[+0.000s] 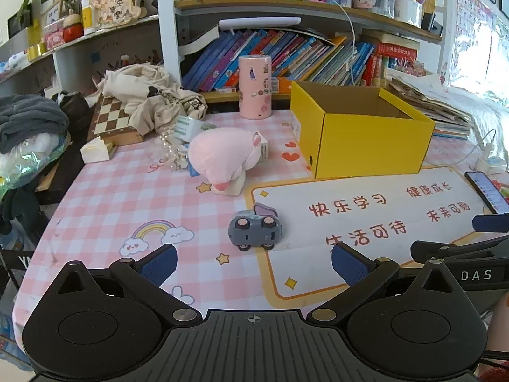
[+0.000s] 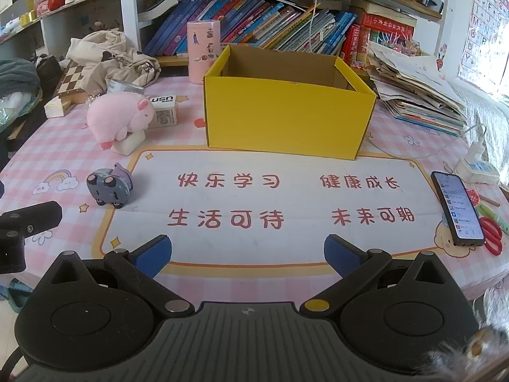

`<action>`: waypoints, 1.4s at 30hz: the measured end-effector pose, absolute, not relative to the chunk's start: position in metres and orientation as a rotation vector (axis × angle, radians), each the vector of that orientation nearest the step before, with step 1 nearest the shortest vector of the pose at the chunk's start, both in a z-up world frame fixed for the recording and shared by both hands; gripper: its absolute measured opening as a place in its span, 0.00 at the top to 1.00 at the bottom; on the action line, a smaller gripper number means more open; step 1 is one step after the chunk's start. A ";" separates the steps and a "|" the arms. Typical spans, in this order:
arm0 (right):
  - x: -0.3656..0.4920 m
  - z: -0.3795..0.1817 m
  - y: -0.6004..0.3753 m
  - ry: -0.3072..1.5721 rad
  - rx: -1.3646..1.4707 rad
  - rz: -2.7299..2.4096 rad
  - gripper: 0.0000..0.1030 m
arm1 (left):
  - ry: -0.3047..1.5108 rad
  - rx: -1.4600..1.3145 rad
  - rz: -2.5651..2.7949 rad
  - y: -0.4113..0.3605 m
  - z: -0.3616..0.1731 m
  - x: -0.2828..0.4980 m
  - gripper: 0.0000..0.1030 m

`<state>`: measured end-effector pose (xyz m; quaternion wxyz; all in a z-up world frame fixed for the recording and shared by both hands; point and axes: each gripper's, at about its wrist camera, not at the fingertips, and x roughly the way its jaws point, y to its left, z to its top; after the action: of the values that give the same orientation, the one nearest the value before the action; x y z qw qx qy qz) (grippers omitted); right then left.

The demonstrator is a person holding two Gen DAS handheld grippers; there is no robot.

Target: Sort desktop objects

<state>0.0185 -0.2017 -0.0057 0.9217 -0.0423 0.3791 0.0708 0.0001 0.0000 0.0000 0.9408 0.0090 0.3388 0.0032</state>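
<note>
Both my grippers hang above the desk mat, left gripper [image 1: 253,262] and right gripper [image 2: 247,251] spread wide, nothing between the pads. Grey toy car [image 1: 255,229] sits just ahead of the left one; pink plush pig [image 1: 222,156] lies beyond it, left of the open yellow box [image 2: 286,117].

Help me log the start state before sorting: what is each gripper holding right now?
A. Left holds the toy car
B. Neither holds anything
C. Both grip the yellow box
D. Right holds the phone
B: the left gripper and right gripper both hover open over the mat, and the toy car sits free.
</note>
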 end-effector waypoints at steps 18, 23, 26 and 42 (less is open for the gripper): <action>0.017 -0.005 -0.205 0.781 -0.087 0.154 0.00 | 0.718 0.028 0.010 -0.001 -0.001 0.001 0.00; 0.017 -0.004 -0.204 0.780 -0.086 0.152 0.00 | 0.715 0.031 0.009 -0.002 -0.001 -0.001 0.00; 0.017 -0.005 -0.205 0.779 -0.086 0.152 0.00 | 0.713 0.033 0.008 -0.003 -0.003 -0.002 0.00; 0.018 -0.006 -0.206 0.779 -0.083 0.150 0.00 | 0.707 0.033 0.010 -0.003 -0.002 -0.002 0.00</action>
<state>0.0178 -0.2056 -0.0064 0.9215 -0.0405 0.3793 0.0733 -0.0018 -0.0029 -0.0023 0.9380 0.0163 0.3463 0.0048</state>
